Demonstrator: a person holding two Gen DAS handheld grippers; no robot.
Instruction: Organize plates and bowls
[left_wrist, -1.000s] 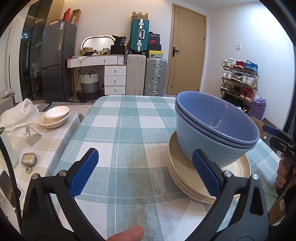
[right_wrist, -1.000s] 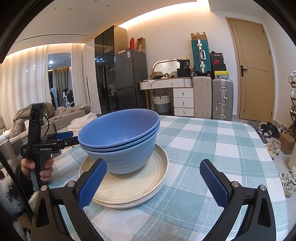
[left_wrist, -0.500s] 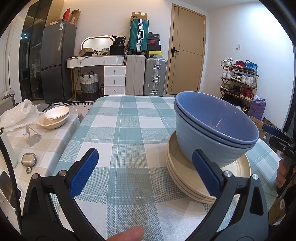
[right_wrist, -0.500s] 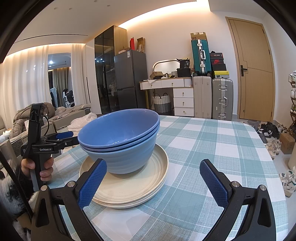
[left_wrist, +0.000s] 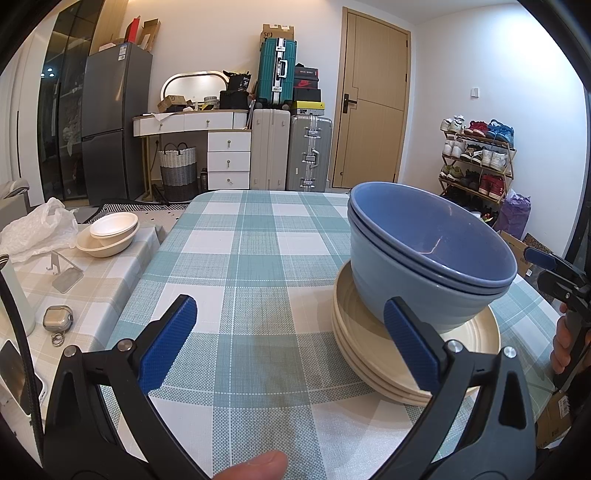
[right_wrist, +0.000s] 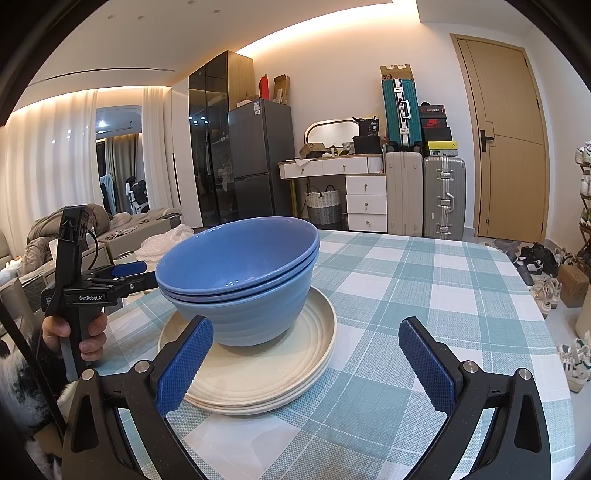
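Bowls stacked on plates on the table, 1 gripper on each side.

2 nested bowls (right_wrist: 240, 280) sat on a stack of plates (right_wrist: 258, 373), which lay on the table (right_wrist: 424, 295). The left gripper (left_wrist: 288, 339) hung at the near table edge with the stack to its right; the right gripper (right_wrist: 306, 358) faced the stack from the opposite side, both with jaws spread and touching nothing. Left of the table, a side table (left_wrist: 110, 280) carried 2 smaller nested bowls (left_wrist: 109, 234).
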